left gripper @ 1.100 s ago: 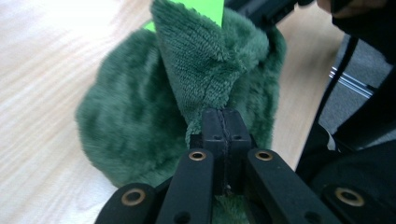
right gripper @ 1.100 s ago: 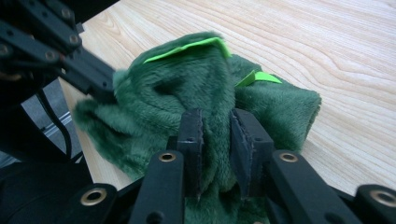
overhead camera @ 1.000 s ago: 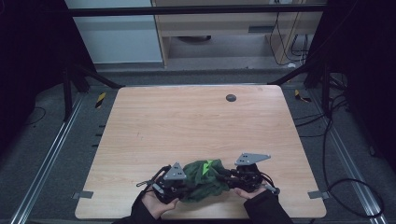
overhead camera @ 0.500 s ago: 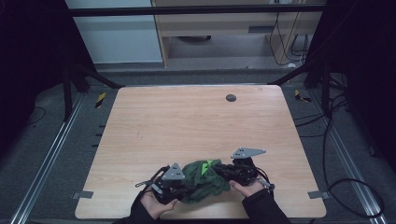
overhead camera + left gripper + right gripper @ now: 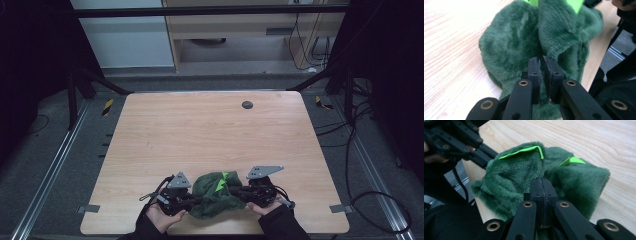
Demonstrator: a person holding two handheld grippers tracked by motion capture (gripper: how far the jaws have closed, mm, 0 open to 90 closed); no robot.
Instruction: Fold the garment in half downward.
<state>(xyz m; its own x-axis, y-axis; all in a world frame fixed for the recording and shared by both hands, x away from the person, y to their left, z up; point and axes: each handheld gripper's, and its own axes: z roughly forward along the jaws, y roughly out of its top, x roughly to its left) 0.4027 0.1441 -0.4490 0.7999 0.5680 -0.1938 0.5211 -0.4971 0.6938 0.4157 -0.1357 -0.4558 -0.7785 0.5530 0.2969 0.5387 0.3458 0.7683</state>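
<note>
A dark green plush cloth [image 5: 216, 196] with bright green trim [image 5: 525, 150] lies bunched near the table's front edge, between both grippers. My left gripper [image 5: 196, 201] holds its left side. In the left gripper view the jaws stand almost together on a fold of the plush cloth [image 5: 511, 42], and my left gripper [image 5: 543, 61] points into it. My right gripper [image 5: 239, 192] grips the right side. In the right gripper view the jaws are pressed together with the plush cloth [image 5: 579, 177] bulging around my right gripper [image 5: 543, 183]. A hand holds each gripper.
The light wooden table [image 5: 210, 135] stretches away beyond the cloth. A small dark round disc [image 5: 247, 104] sits near its far edge. The table's front edge lies just under the hands. Cables [image 5: 360, 150] and metal rails run along the floor at both sides.
The right gripper rose a little and came back down, shifting slightly inward. The left gripper edged slightly left. The cloth stays bunched between them, held by both.
</note>
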